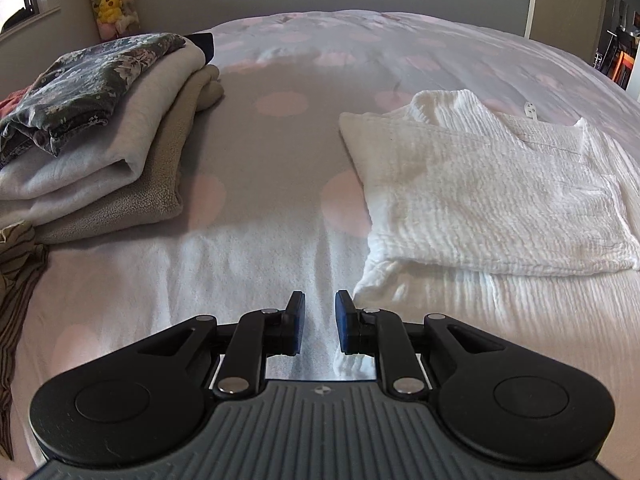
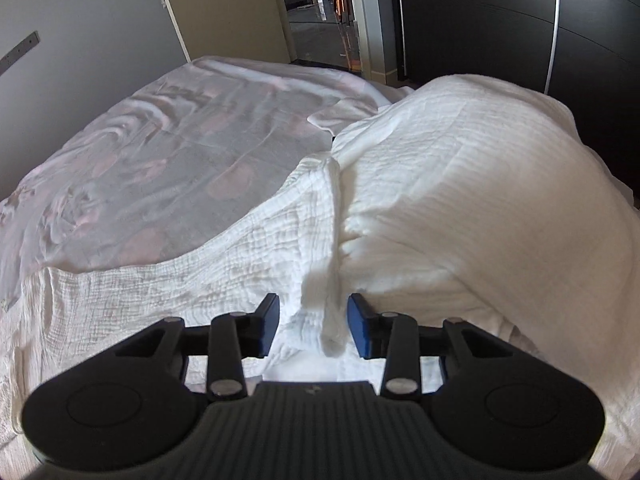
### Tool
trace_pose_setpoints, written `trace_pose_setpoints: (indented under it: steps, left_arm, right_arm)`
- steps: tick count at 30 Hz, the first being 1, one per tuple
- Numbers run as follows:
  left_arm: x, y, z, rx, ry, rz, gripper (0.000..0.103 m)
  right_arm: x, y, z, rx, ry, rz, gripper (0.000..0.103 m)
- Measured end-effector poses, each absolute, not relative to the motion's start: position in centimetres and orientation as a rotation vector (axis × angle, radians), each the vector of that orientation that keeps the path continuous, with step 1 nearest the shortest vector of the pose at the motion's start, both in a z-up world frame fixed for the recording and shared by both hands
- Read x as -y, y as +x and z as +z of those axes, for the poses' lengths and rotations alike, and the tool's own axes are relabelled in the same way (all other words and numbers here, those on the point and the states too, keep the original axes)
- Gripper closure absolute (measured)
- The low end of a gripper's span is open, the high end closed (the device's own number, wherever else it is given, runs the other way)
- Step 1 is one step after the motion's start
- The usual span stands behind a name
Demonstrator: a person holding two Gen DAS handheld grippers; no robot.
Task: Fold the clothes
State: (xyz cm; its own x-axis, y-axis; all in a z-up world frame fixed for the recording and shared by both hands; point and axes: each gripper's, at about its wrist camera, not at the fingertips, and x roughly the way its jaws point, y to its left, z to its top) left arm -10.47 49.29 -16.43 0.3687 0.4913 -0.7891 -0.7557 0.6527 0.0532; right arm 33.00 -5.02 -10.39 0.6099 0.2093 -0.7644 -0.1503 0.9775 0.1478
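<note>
White crinkled garment (image 1: 480, 184) lies part-folded on the bed (image 1: 280, 128), right of the folded stack (image 1: 100, 140); a raised ridge of it runs toward the right gripper (image 2: 314, 326). That gripper's jaws are parted w/ the ridge between them, pads not pressing. Left gripper (image 1: 320, 326) hovers off the garment's near-left corner, jaws narrow, nothing in them. Prob next: finish the fold. Do it well: smooth the ridge flat first, pinch both layers at the edge, carry corners over evenly, keep clear of the stack.
</note>
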Motion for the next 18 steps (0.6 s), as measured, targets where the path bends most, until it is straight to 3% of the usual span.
trace_pose_setpoints:
  steps: [3,5,7,18]
  left_arm:
    - [-49.9,-10.5,-16.7,-0.877,-0.369,0.817,0.088]
    - [-50.1,-10.6,-16.7,-0.871,-0.376,0.818,0.088]
    - [-50.4,-10.6,-16.6,-0.858,-0.389,0.815,0.088]
    - [-50.8,-10.2,-16.0,-0.829,-0.344,0.769,0.088]
  right_arm:
    - [4.2,33.6,-11.5,-0.91,0.023,0.151,0.065]
    - [3.8,33.9,-11.8,-0.92,0.014,0.134,0.084]
    - [3.4,33.8,-11.4,-0.912,0.005,0.127,0.087]
    - [-6.7,30.6,-0.1,-0.71,-0.101,0.308,0.089]
